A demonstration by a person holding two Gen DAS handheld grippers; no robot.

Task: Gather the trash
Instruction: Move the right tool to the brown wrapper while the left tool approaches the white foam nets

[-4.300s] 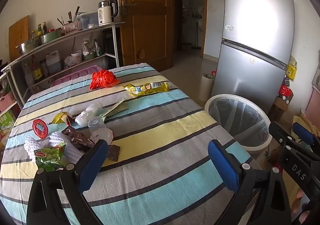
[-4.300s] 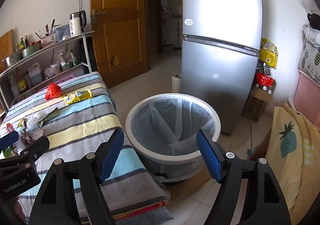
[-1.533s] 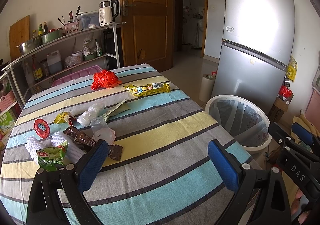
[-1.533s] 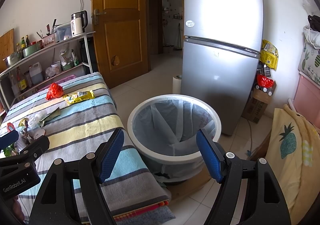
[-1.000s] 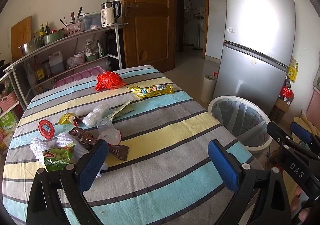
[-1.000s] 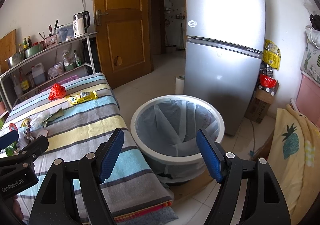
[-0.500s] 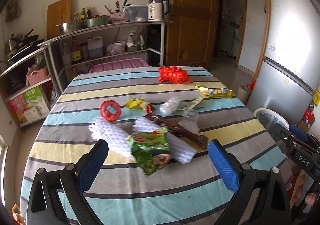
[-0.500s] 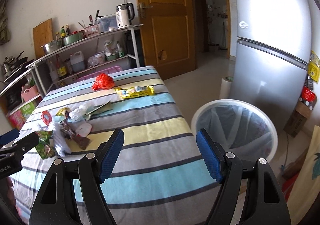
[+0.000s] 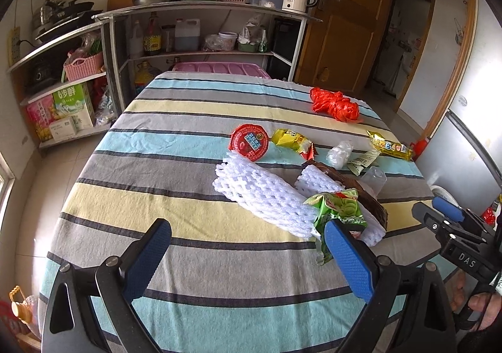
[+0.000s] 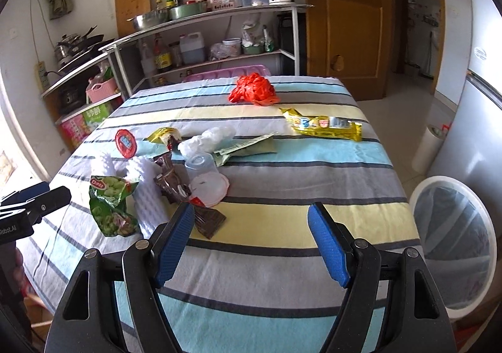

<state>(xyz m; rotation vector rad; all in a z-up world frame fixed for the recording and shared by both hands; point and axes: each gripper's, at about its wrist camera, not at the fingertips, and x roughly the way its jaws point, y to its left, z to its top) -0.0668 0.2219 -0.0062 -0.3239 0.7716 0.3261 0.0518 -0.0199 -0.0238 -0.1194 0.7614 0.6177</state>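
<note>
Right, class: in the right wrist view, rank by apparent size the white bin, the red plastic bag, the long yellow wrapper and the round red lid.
1. White bin, though it sits nearest the camera.
2-3. Long yellow wrapper and red plastic bag: too alike to rank.
4. Round red lid.

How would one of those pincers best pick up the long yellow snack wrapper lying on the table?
The yellow wrapper lies flat and alone on the striped tablecloth, long and narrow. Probably best to come straight down from above and close the jaws across its narrow width near the middle. The right gripper is open and nearer that side.
</note>
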